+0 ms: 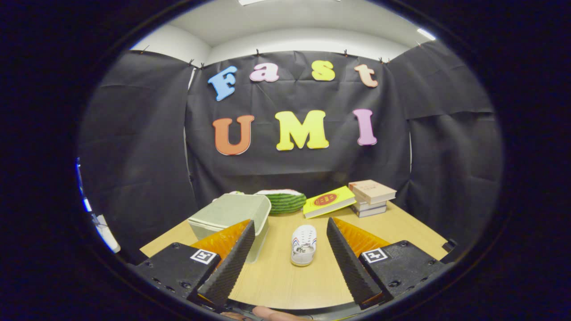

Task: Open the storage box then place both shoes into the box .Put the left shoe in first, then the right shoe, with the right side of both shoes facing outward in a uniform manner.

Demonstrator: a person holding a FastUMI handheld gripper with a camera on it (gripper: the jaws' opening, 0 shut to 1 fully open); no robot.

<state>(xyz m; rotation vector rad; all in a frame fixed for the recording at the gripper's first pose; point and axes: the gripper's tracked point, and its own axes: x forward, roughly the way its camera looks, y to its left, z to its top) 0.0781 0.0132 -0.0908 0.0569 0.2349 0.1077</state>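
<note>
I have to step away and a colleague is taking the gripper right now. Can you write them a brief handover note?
Gripper: fingers open, holding nothing, above the table.
Shoe: one white shoe on the table, between and just ahead of the fingers.
Storage box: beside the left finger, left of the shoe; I cannot tell whether its lid is shut or what is inside.
Left: check the box, then pick up this shoe and place it with its right side facing outward.
</note>
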